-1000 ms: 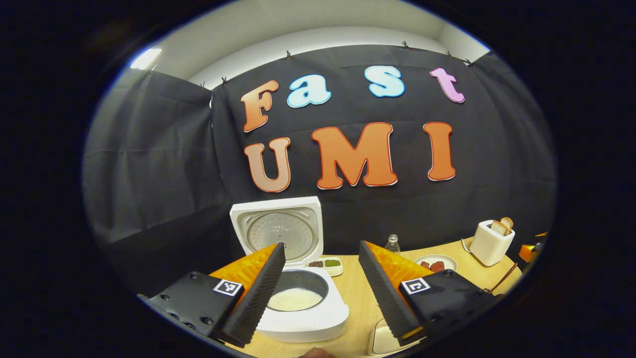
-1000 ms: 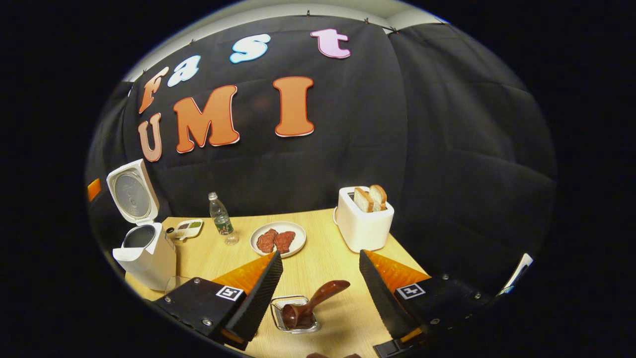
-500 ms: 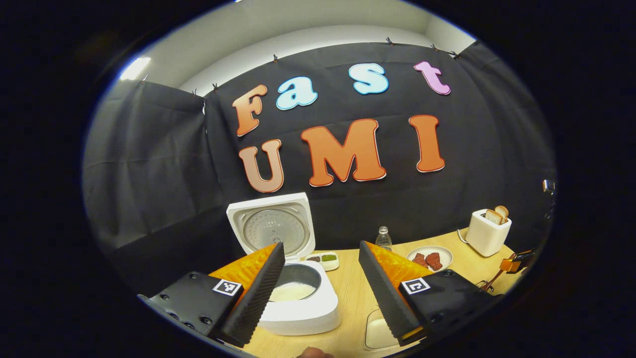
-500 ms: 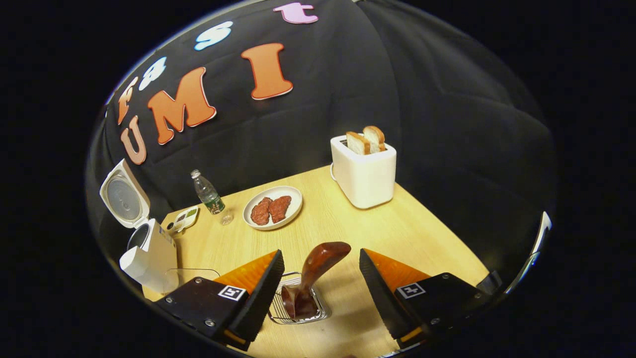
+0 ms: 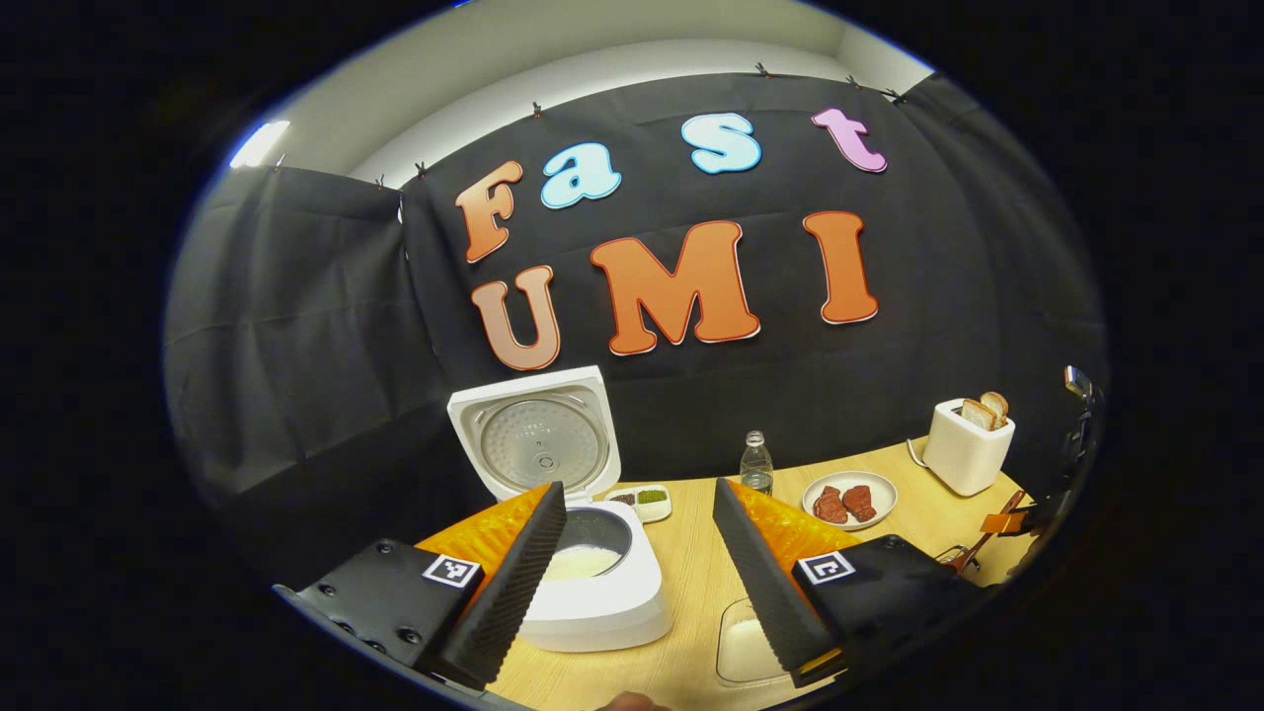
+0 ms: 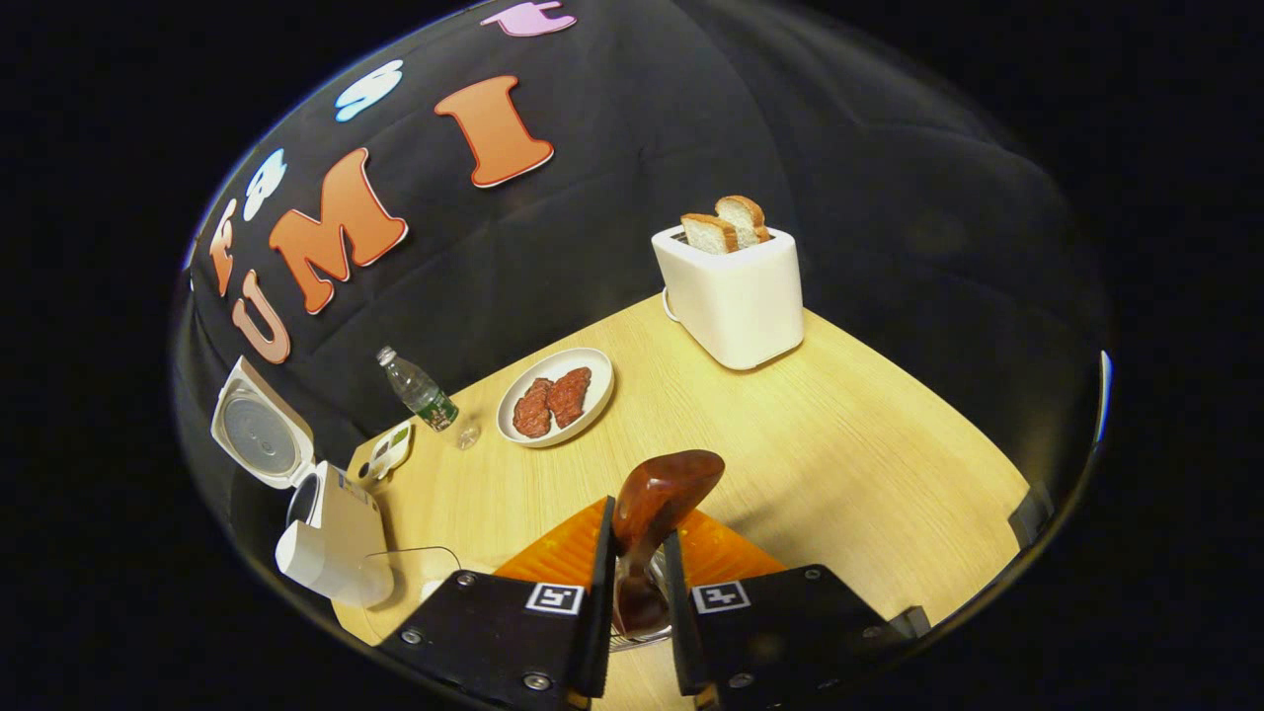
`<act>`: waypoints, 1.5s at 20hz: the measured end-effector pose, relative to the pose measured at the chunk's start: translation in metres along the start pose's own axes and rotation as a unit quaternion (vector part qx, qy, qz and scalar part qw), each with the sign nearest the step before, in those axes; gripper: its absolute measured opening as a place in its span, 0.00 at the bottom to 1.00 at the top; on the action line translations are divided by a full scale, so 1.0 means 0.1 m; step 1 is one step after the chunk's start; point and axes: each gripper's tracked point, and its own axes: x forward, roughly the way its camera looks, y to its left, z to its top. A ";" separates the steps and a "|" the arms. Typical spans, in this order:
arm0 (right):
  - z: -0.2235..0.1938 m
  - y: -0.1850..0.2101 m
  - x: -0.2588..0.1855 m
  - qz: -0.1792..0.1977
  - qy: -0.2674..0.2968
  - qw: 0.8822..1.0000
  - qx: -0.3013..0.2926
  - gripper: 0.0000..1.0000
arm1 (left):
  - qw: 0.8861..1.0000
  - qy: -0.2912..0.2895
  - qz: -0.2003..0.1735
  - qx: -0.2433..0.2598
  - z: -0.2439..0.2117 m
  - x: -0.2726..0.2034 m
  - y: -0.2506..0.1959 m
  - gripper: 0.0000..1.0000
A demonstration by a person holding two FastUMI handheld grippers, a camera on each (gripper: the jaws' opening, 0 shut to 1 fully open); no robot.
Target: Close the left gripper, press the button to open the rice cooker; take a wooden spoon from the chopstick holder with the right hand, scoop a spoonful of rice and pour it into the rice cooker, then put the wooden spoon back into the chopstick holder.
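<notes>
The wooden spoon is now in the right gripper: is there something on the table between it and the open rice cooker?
Little visible does. The right gripper is shut on the wooden spoon, and the rice cooker stands open at the table's left end. Between them lies a low clear container, easily passed above.

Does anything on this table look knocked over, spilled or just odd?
Nothing stands out. The rice cooker stands open, the water bottle and toaster stand upright, and the right gripper grips the wooden spoon.

Wooden table (image 6: 839, 425) carries rice cooker (image 5: 592, 592), toaster (image 6: 731, 291), plate (image 6: 592, 395).
</notes>
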 end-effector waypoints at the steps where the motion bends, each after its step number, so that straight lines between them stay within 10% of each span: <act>1: -0.01 0.02 -0.02 0.001 0.000 1.000 0.005 0.20 | 1.000 -0.002 0.001 0.001 0.01 -0.01 0.00 1.00; 17: 0.88 0.98 -0.91 0.040 -0.124 0.990 -0.047 0.14 | 0.998 -0.004 0.026 -0.049 -0.18 0.10 0.80 1.00; 24: 0.28 1.84 -0.87 0.112 -0.078 0.987 -0.084 0.14 | 0.996 0.015 0.047 -0.068 -0.40 0.19 1.40 1.00; 30: -0.32 1.91 -0.47 0.069 -0.069 0.973 -0.207 0.14 | 0.996 0.033 0.063 -0.055 -0.56 0.19 1.69 1.00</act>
